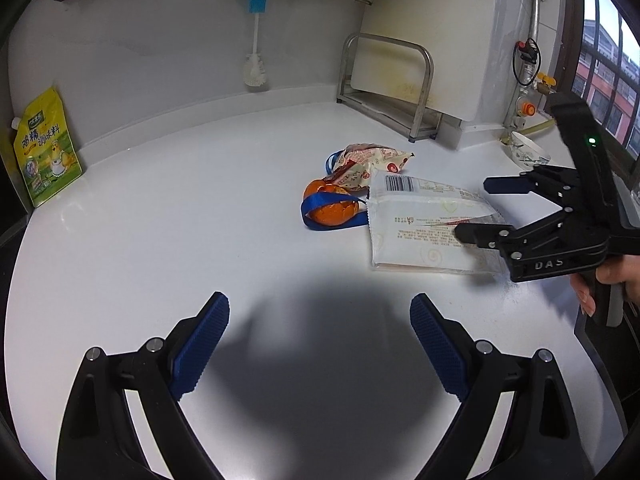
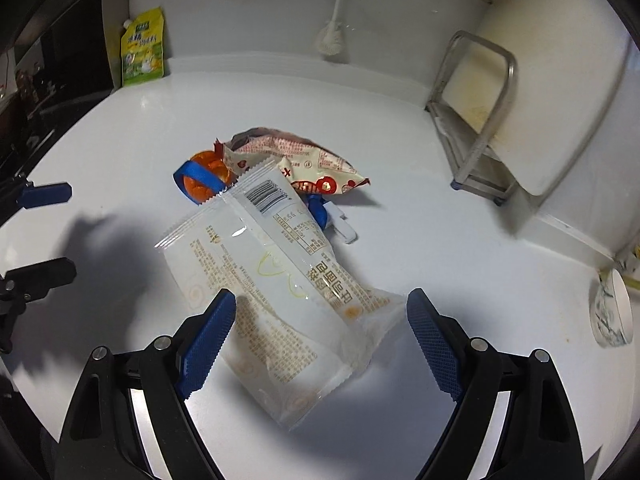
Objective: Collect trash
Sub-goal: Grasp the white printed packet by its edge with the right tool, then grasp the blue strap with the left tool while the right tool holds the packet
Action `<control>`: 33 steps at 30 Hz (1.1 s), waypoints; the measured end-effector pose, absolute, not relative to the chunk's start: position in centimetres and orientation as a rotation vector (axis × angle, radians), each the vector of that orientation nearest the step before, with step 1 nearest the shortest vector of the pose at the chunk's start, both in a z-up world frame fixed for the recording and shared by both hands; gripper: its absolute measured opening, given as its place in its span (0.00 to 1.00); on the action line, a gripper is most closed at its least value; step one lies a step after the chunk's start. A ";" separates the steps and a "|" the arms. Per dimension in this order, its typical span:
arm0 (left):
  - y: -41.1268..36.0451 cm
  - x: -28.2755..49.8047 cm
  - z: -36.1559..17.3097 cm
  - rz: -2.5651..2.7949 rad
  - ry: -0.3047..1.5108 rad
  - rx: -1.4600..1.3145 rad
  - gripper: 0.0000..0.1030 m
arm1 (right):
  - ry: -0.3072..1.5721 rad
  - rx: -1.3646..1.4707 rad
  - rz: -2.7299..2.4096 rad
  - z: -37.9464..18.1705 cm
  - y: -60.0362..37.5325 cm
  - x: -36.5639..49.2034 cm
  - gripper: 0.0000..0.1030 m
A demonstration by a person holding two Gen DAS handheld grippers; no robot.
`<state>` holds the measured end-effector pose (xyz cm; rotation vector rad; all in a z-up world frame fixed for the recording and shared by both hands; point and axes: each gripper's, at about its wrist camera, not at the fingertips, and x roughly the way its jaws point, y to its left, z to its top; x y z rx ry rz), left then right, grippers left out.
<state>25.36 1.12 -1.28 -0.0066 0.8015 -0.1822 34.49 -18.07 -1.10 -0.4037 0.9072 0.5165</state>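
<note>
Kitchen corner, white worktop [image 1: 160, 208] with grey tiled walls and a window at the right edge of the left wrist view.

Right gripper [image 2: 320, 332]: fingers spread wide, nothing pinched. The white wrapper [image 2: 276, 280] lies flat on the worktop directly between and ahead of them, its near end already inside the gap; whether the left pad touches the film I cannot tell, the edge is blurred. Its long axis runs diagonally from the barcode end at upper left towards the near right, so it crosses the finger line at an angle. My read: closing from here would catch the near end, probably after a slight dip.

Left gripper [image 1: 320, 340]: fingers also spread, empty, over bare worktop in its own shadow. The wrapper sits ahead and to its right, well apart, so the right hand is clearly the nearer one.

Just beyond the white wrapper: red-printed snack bag [image 2: 296, 160], orange peel [image 2: 204, 176] and a blue ribbon [image 2: 200, 172] looped round it (all clustered, touching or overlapping).

Further out: yellow seasoning pouch [image 2: 142, 48] against the wall, bottle brush [image 2: 334, 20] hanging, steel rack [image 2: 476, 120] holding a board, small bowl [image 2: 612, 308] at far right.
</note>
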 end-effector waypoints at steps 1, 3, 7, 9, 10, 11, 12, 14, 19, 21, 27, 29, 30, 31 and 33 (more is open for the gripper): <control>1.1 25.4 -1.3 -0.181 0.800 -0.004 0.88 | 0.921 -0.410 0.529 -1.3 -17.8 34.8 0.81; 1.0 25.6 -1.3 -0.179 0.799 0.004 0.88 | 0.950 -0.401 0.547 -1.7 -17.5 35.4 0.81; 0.9 25.7 -1.3 -0.181 0.797 0.007 0.88 | 0.983 -0.351 0.568 -2.6 -17.1 35.9 0.79; 1.0 25.8 -1.2 -0.178 0.794 0.007 0.88 | 0.996 -0.323 0.575 -3.0 -17.0 35.8 0.54; 1.1 25.9 -1.2 -0.176 0.793 0.005 0.88 | 1.008 -0.322 0.564 -3.3 -16.9 35.7 0.45; 1.1 26.0 -1.2 -0.175 0.794 0.003 0.88 | 1.010 -0.323 0.554 -3.4 -16.8 35.7 0.35; 1.2 26.1 -1.2 -0.174 0.795 0.000 0.88 | 1.006 -0.315 0.547 -3.5 -16.9 35.4 0.28; 1.5 26.4 -1.1 -0.169 0.792 -0.009 0.88 | 1.005 -0.266 0.548 -3.4 -17.2 34.9 0.14; 2.0 27.2 -0.8 -0.162 0.776 -0.017 0.88 | 0.982 -0.106 0.487 -3.1 -19.9 33.3 0.08; 2.0 27.7 -0.8 -0.165 0.774 -0.019 0.88 | 0.955 -0.047 0.454 -2.7 -21.3 32.4 0.08; 2.0 30.7 -1.4 -0.158 0.795 -0.037 0.88 | 0.911 0.087 0.420 -1.1 -24.6 30.0 0.08; 1.9 31.7 -1.7 -0.152 0.807 -0.041 0.88 | 0.909 0.103 0.419 -1.0 -25.3 29.3 0.08; 1.8 32.2 -1.8 -0.143 0.809 -0.034 0.88 | 0.910 0.106 0.419 -0.9 -25.6 29.1 0.08; 1.7 32.5 -2.0 -0.140 0.811 -0.027 0.88 | 0.913 0.104 0.418 -0.9 -25.7 28.8 0.08; 1.4 33.3 -2.4 -0.144 0.830 -0.018 0.88 | 0.914 0.100 0.419 -0.9 -26.0 28.3 0.08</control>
